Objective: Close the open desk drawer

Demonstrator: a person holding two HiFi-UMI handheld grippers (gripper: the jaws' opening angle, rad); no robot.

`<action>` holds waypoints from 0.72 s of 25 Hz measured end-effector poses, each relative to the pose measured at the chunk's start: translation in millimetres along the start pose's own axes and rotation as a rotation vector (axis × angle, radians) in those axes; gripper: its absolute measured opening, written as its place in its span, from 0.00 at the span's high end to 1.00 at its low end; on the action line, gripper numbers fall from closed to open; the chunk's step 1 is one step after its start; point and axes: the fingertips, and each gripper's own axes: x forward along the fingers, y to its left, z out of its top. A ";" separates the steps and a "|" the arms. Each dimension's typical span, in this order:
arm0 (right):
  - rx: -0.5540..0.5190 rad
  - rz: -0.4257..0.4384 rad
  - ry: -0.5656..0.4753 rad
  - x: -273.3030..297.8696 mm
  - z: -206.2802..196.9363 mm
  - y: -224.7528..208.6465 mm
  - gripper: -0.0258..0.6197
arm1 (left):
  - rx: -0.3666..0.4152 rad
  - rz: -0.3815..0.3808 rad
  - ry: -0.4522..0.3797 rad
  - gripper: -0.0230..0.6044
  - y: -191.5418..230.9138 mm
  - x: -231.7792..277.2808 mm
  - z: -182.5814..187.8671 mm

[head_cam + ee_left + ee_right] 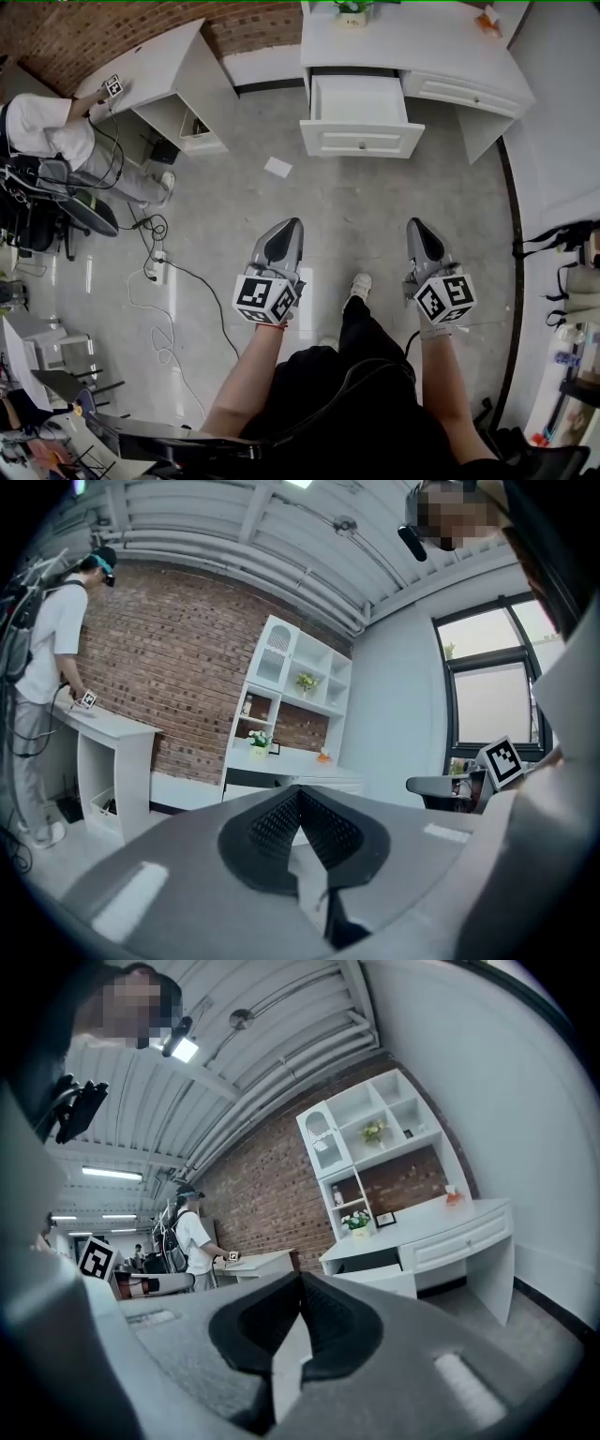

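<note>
I am looking down at the long white desk (412, 47) against the far wall. Its wide white drawer (361, 117) is standing pulled out toward me, left of centre, with a shut drawer to its right. The left gripper (293, 225) and the right gripper (413, 225) are both hovering over the grey floor on the near side, well apart from the drawer and pointing at it. In the left gripper view the jaws are pressing together with nothing between them. The right gripper view is showing the same, empty and closed, with the open drawer (386, 1280) jutting out beyond the tips. A scrap of white paper (277, 167) is lying on the floor just left of the drawer. At far left, a person in a white shirt (47, 131) is leaning over a smaller white desk (159, 66), possibly touching a marker tag, though it is too small to be sure.
</note>
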 end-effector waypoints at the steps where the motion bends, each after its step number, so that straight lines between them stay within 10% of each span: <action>1: -0.001 0.003 0.003 7.0 2.4 -5.3 0.96 | -0.001 0.007 0.001 0.96 2.8 7.6 2.3; 18: 0.021 0.013 0.063 95.5 6.8 -104.4 0.96 | -0.022 0.035 0.033 0.96 19.9 139.9 -4.7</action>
